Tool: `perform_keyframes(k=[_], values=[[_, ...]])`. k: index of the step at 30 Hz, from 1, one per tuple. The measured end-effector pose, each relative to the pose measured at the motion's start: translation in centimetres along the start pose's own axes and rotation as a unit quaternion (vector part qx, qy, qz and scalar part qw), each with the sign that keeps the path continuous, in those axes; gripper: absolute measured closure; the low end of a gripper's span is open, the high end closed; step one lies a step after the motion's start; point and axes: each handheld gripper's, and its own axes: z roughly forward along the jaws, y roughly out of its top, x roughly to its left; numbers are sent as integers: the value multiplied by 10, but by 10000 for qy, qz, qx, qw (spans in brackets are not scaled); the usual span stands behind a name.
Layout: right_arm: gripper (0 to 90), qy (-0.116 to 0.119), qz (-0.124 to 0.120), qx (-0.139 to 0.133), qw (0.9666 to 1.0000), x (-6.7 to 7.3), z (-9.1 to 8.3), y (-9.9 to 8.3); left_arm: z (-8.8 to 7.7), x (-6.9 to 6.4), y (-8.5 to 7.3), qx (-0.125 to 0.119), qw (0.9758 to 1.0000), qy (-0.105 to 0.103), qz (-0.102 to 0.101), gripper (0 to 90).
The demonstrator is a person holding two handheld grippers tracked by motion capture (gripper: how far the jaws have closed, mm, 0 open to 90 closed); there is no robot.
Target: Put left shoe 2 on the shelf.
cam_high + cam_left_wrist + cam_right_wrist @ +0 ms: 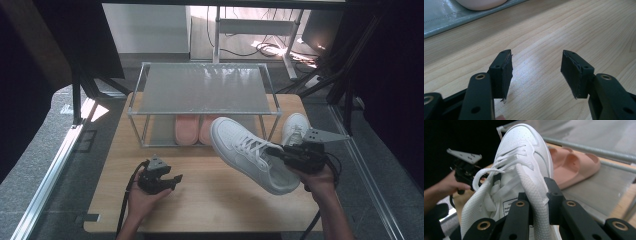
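The white sneaker (524, 152) hangs by its collar, clamped between the right tongs (537, 202).

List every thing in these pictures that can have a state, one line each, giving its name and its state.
Right gripper: shut on the white sneaker's tongue.
White sneaker: lifted off the table, tilted, laces loose.
Left gripper: open, nothing between the jaws, low over the table.
Second white sneaker: resting on the table beside the rack.
Pink slippers: paired on the lower shelf.
Rack: top shelf bare.
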Motion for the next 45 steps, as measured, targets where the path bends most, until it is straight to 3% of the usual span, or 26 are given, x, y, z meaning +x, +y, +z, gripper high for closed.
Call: perform_keyframes(k=[18, 45], values=[[829, 133, 265, -696, 9971, -3, 19, 46, 1, 0, -1, 16, 10000, -48, 9, 436], [828, -40, 595, -965, 9935, -13, 51, 74, 2, 1, -1, -3, 10000, -58, -9, 436]])
